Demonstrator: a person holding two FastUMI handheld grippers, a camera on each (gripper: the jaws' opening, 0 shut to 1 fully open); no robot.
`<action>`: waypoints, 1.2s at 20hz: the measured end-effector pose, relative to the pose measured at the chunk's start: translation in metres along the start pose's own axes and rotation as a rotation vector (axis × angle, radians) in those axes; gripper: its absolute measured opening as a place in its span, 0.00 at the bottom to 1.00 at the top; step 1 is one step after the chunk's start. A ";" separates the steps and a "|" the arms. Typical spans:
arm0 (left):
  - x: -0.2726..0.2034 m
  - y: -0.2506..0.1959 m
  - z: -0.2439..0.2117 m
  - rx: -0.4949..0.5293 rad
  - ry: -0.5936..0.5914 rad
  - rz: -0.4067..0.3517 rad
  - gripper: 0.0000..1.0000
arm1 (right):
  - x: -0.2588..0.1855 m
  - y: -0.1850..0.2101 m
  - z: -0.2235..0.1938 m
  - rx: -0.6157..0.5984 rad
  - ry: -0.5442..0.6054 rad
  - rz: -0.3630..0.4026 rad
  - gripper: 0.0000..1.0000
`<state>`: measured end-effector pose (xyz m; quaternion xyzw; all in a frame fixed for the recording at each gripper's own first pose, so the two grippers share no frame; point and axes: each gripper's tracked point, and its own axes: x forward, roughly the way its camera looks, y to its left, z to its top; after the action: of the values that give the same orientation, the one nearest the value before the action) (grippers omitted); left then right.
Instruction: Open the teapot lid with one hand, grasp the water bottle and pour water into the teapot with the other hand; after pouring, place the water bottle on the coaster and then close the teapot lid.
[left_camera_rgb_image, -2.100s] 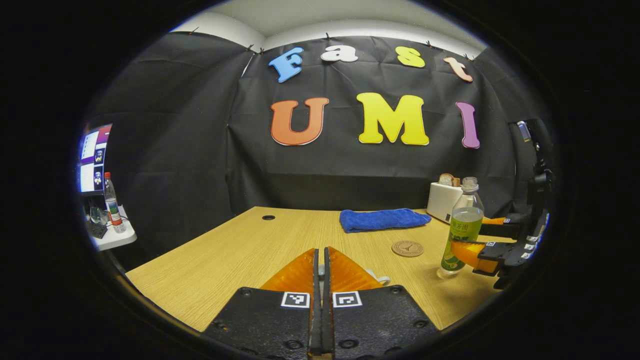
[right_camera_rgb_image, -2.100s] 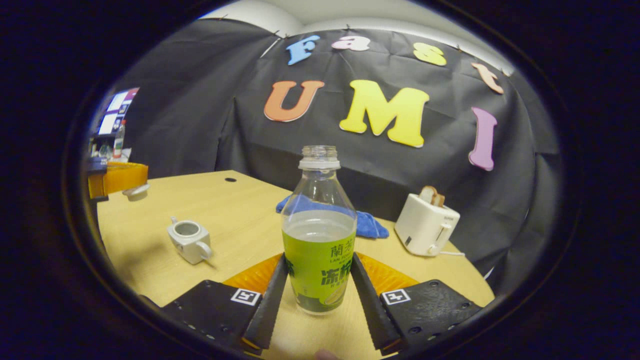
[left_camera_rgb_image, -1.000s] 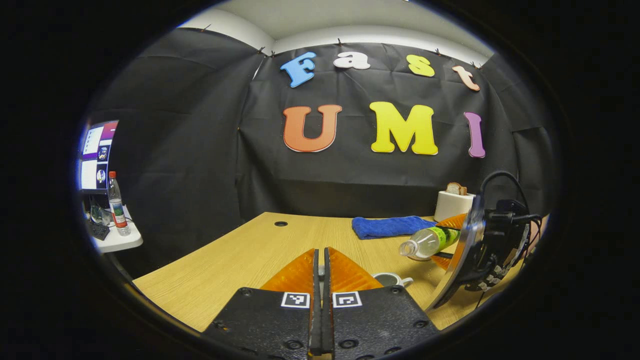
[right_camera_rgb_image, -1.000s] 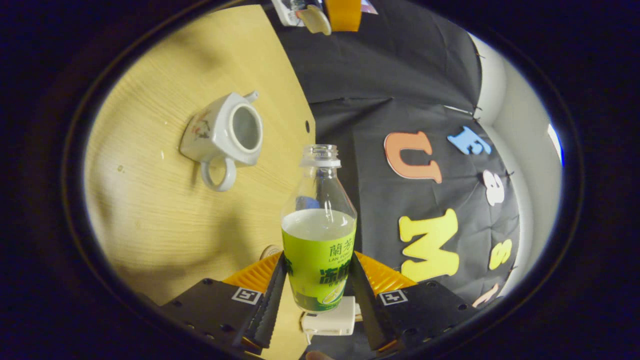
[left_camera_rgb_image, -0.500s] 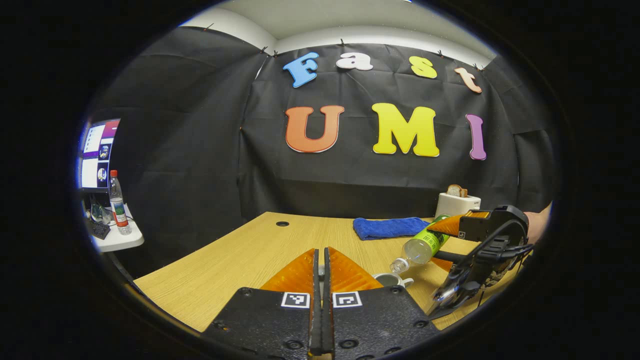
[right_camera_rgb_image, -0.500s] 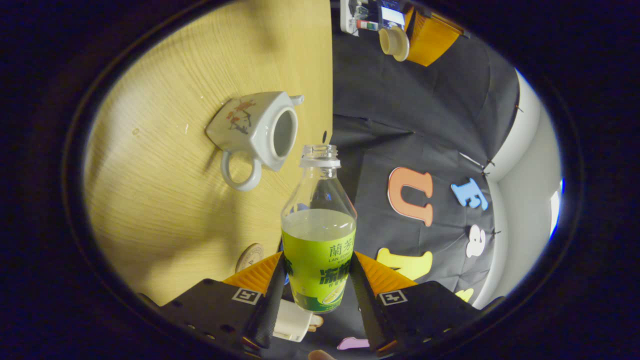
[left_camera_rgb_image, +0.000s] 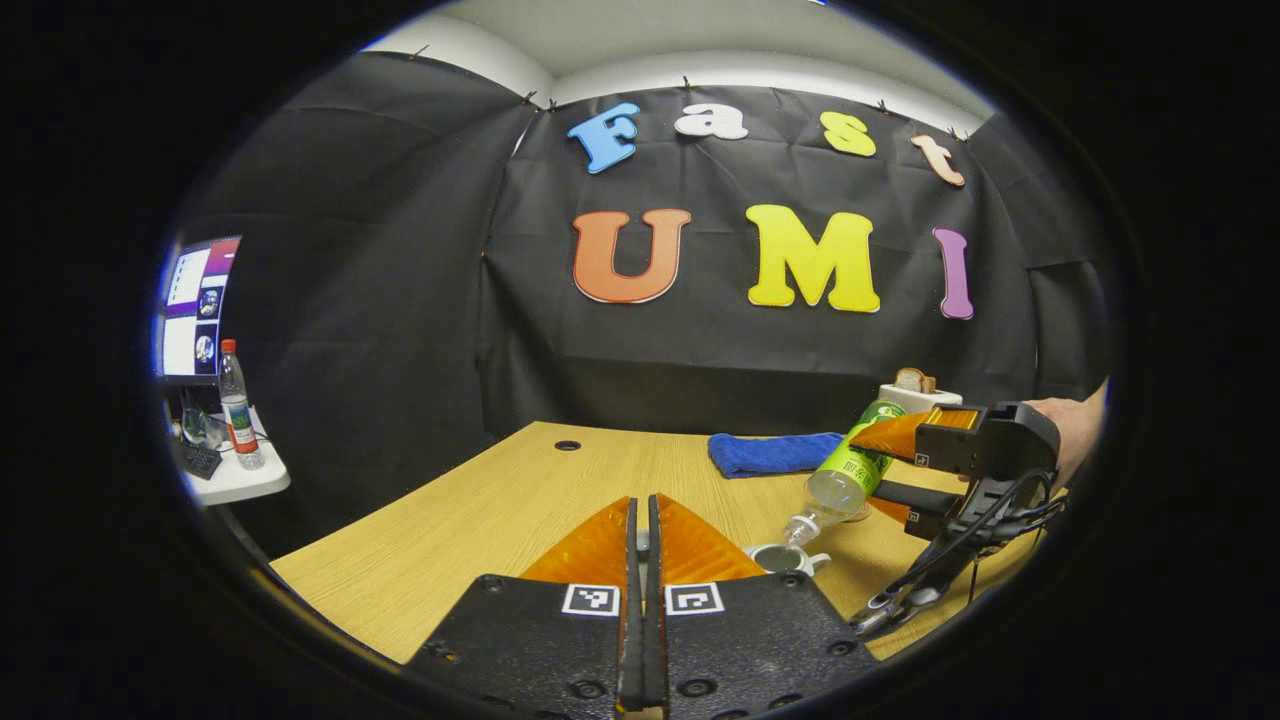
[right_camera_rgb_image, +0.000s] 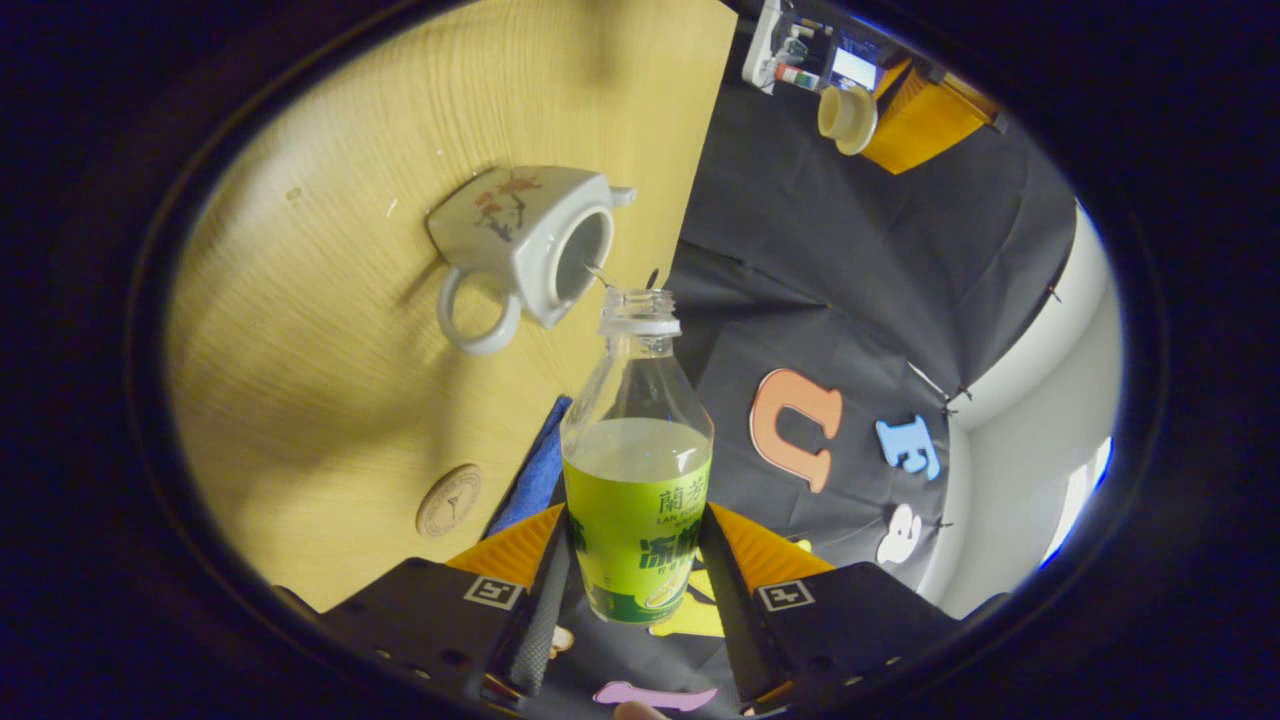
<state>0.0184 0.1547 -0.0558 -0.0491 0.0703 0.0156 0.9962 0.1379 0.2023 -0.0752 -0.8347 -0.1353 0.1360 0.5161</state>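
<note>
The white teapot (right_camera_rgb_image: 525, 245) stands lidless on the wooden table (right_camera_rgb_image: 330, 330), and its rim (left_camera_rgb_image: 785, 558) peeks past my left gripper's body. My right gripper (right_camera_rgb_image: 635, 530) is shut on the green-labelled water bottle (right_camera_rgb_image: 637, 470), which is uncapped and partly full. The bottle (left_camera_rgb_image: 850, 475) is tipped steeply, mouth down, just over the teapot's opening, and a thin trickle seems to leave it. A hand (left_camera_rgb_image: 1075, 425) holds the right gripper (left_camera_rgb_image: 880, 470). My left gripper (left_camera_rgb_image: 640, 505) is shut and hangs above the table left of the pot. The right gripper view shows this left gripper (right_camera_rgb_image: 880, 120) pinching the small pale lid (right_camera_rgb_image: 847, 115).
A round brown coaster (right_camera_rgb_image: 448, 500) lies on the table near a folded blue towel (left_camera_rgb_image: 770, 452). A white toaster (left_camera_rgb_image: 905, 392) with bread stands at the back right. Off the table's left edge, a side shelf holds a bottle (left_camera_rgb_image: 235, 405) and a monitor.
The right gripper lifted the bottle off the table, carried it left to the teapot and tipped it further, mouth down over the opening. My left gripper rose slightly, still holding the lid.
</note>
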 end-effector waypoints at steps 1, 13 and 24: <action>0.000 0.000 0.000 -0.001 0.001 0.001 0.02 | 0.000 -0.001 0.000 -0.010 -0.001 -0.002 0.70; 0.000 0.001 -0.005 0.010 0.020 -0.006 0.02 | 0.002 -0.017 0.002 -0.126 -0.011 -0.040 0.70; -0.001 0.003 -0.002 0.010 0.018 -0.007 0.02 | 0.000 -0.026 0.004 -0.161 -0.015 -0.048 0.70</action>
<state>0.0173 0.1572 -0.0580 -0.0445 0.0791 0.0112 0.9958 0.1345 0.2164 -0.0538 -0.8689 -0.1697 0.1187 0.4496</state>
